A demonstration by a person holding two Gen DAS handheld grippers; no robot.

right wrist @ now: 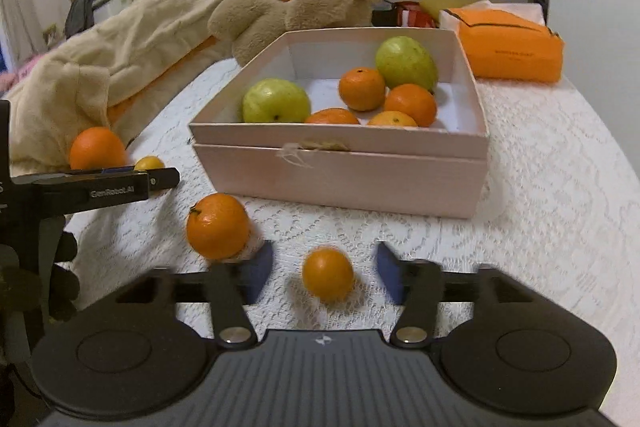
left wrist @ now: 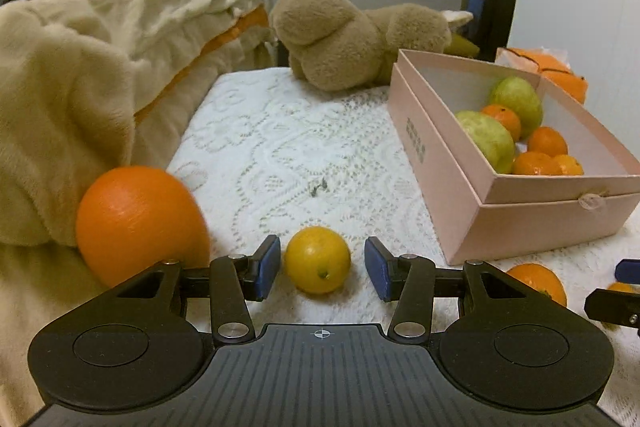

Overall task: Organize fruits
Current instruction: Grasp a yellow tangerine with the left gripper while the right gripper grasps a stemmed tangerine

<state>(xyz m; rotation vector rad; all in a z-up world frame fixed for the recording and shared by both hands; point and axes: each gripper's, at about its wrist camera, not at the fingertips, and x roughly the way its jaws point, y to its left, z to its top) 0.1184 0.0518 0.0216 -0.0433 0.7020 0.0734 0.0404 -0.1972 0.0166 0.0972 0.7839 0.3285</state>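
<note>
Pads of the left gripper (left wrist: 322, 267) stand apart on either side of a small yellow citrus (left wrist: 318, 259) that sits on the white lace cloth (left wrist: 280, 147); a gap shows on each side, so nothing is pinched. Just left of it, low in the left wrist view, a big orange (left wrist: 140, 223) leans against the beige blanket (left wrist: 60, 87).

The right gripper (right wrist: 326, 275) is likewise spread, its blue pads blurred, with a small orange (right wrist: 328, 273) lying loose between them and touching neither. A larger mandarin (right wrist: 218, 225) rests just beside the left pad, lower left of centre in that view.

Beyond, in the middle of the right wrist view, the pink box (right wrist: 340, 183) holds two green guavas (right wrist: 276, 101) and four mandarins (right wrist: 362, 89). Behind the box lies a brown plush toy (right wrist: 280, 11), and at the upper right an orange pouch (right wrist: 508, 45).
</note>
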